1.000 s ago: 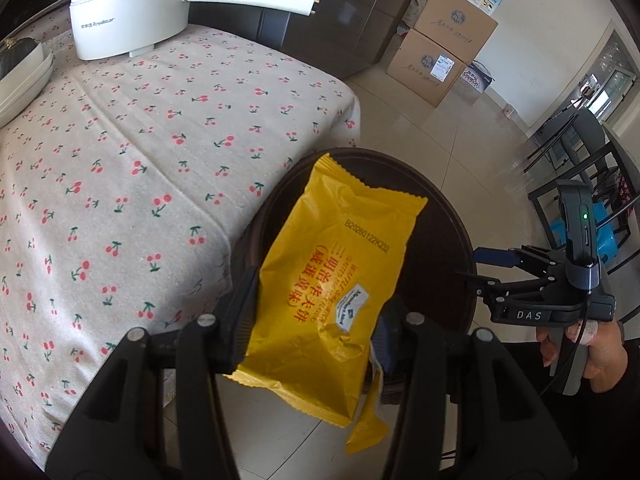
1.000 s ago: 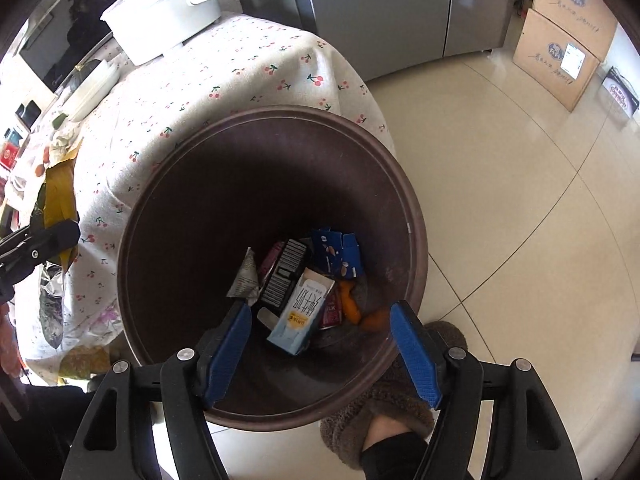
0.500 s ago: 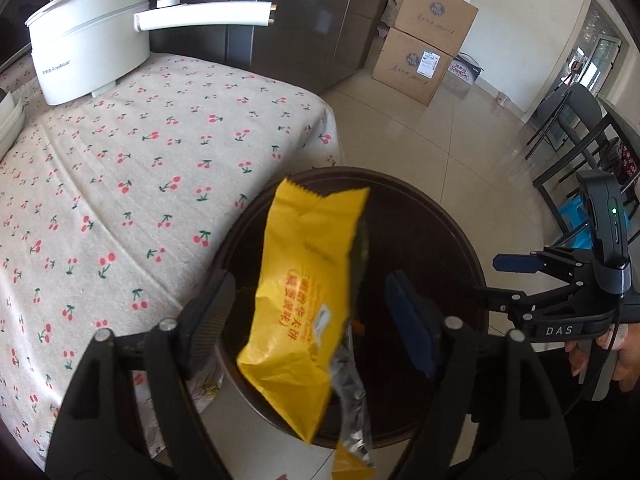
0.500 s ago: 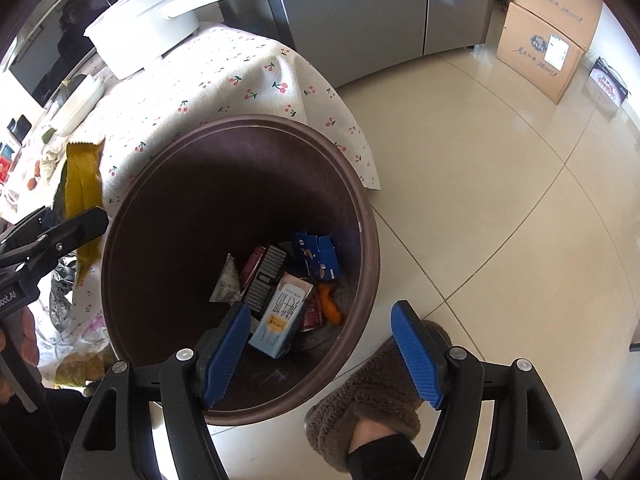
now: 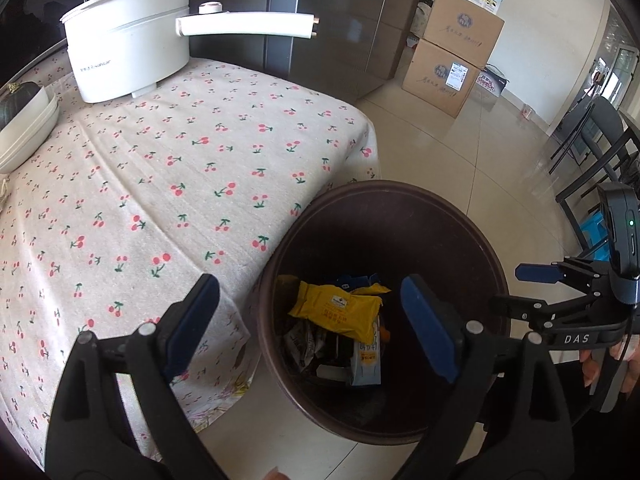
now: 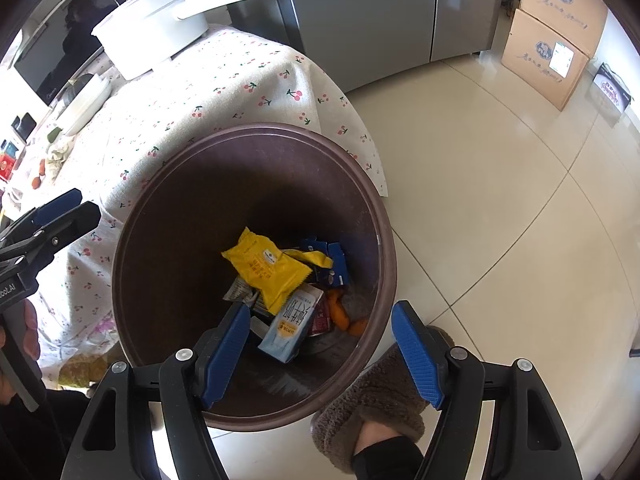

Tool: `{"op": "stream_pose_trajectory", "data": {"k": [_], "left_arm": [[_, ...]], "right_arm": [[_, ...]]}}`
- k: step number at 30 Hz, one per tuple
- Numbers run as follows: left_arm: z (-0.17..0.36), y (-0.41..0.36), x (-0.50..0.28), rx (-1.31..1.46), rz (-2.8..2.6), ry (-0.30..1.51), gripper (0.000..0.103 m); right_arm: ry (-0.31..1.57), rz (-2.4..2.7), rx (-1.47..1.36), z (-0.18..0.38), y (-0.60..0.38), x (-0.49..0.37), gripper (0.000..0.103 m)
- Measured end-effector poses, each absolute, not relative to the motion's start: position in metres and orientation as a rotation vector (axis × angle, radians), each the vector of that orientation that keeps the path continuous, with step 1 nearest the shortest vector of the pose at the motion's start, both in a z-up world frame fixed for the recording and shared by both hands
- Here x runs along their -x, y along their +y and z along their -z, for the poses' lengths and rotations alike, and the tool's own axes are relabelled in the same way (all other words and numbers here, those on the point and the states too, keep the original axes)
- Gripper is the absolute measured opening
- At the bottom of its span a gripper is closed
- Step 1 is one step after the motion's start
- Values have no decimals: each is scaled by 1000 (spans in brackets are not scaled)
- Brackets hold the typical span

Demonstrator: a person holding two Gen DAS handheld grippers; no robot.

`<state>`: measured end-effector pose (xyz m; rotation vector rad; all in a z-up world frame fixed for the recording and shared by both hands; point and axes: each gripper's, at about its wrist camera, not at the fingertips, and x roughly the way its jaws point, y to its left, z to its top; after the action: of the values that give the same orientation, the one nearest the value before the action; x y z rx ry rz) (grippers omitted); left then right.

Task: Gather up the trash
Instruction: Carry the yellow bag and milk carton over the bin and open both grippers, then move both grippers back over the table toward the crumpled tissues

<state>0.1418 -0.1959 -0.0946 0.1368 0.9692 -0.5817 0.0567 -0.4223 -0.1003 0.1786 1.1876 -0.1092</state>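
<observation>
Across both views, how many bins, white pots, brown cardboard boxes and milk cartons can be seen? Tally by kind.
brown bin: 1
white pot: 1
brown cardboard boxes: 2
milk carton, lying in the bin: 1
Total: 5

Two hand-held grippers of black plastic, each with angular arms cut through by triangular openings and pinned with round silver screws. Left gripper (image 5: 310, 326) and right gripper (image 6: 320, 354) alike, with ribbed blue pads (image 6: 224, 350) on the inner faces of the fingers. White letters "DAS" on the right gripper's body, and a dark camera housing with a small green light (image 5: 631, 223) above it. A fuzzy grey-brown slipper (image 6: 372, 396) on one foot, over dark clothing at the ankle.
</observation>
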Motion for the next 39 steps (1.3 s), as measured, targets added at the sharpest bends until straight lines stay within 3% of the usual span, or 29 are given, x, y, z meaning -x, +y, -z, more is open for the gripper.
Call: {"op": "stream_pose_trajectory", "data": {"k": [17, 19, 39], "left_arm": [[79, -123, -148, -91, 435, 958, 97], [76, -107, -149, -82, 395, 954, 101], [48, 103, -195, 61, 44, 939, 102]], "right_arm": [[1156, 50, -110, 73, -370, -88, 77], [1145, 34, -104, 67, -359, -94, 79], [1160, -128, 12, 51, -220, -181, 83]]}}
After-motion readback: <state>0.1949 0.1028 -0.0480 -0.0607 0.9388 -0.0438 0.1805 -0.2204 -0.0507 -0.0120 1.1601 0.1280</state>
